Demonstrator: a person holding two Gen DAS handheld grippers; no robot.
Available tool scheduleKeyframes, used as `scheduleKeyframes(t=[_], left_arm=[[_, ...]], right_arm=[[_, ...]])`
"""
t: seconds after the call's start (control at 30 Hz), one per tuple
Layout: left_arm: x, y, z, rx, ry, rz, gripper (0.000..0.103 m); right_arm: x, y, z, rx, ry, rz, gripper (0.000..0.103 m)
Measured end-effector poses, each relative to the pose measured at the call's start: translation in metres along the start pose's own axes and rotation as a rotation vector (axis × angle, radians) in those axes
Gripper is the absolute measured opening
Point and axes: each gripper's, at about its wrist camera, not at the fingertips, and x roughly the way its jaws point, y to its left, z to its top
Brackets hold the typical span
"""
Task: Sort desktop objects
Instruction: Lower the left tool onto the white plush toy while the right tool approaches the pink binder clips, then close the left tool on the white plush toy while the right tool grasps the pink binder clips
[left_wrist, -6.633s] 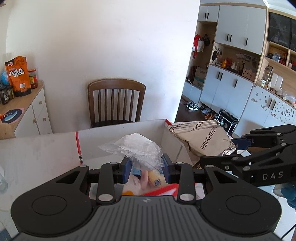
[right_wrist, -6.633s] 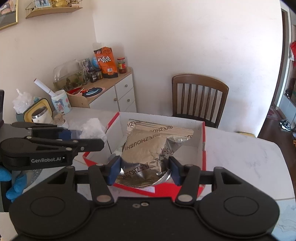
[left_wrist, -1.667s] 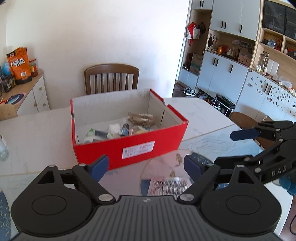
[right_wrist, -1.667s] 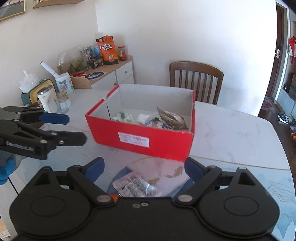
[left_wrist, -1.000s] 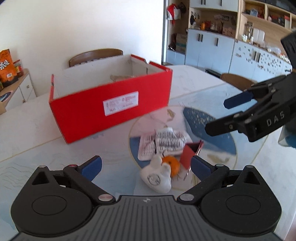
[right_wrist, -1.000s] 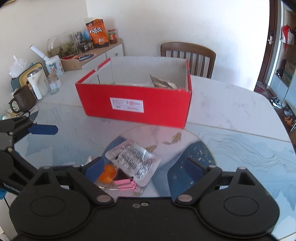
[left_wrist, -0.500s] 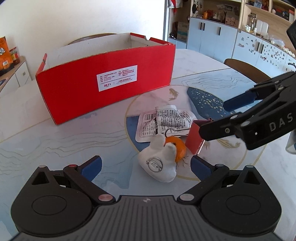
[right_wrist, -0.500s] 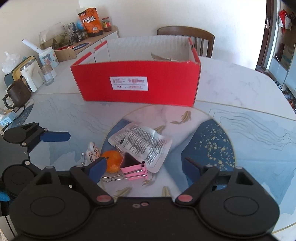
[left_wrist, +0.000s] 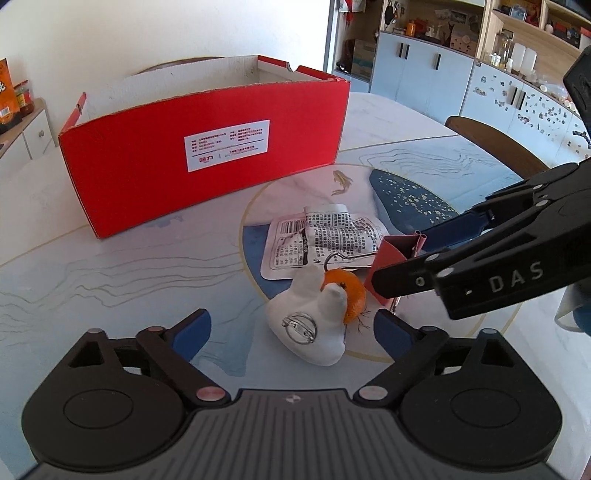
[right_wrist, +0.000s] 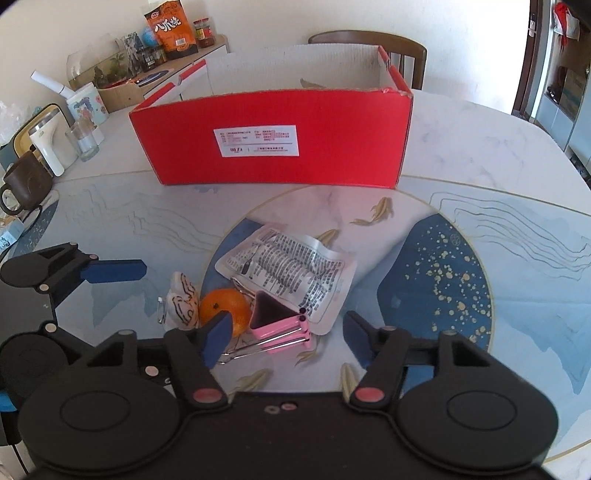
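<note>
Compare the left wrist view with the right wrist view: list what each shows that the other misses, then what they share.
Only the left wrist view: the round pin on the white plush toy, and the blue-grey cabinets.

Only the right wrist view: the brown mug, a glass, an orange snack bag on the sideboard, and the binder clip's hollow dark inside.

Both: the red box, the printed foil packet, the orange, the pink binder clip between the right gripper's closing fingers, and the left gripper, open beside the toy.
</note>
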Motion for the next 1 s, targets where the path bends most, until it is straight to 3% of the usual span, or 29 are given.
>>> scheduleKeyframes(t=[0.33,0.67,1.0], left_arm=[[-0.0001,0.0035,0.0028,-0.072,0.024,-0.043,0.069],[0.0001,0.0012,0.0024,-0.081,0.044,-0.044,0.045],[-0.0043,-0.0001,0.0034,-0.095,0.046,-0.039,0.037]], right_arm=[[0.0043,0.0036,-0.0004,0.002,0.011,0.006,0.047],[0.006,0.0025,0.0002,0.017,0.015,0.006,0.035],[0.0034,0.0005,-0.0007,0.029,0.006,0.001,0.032]])
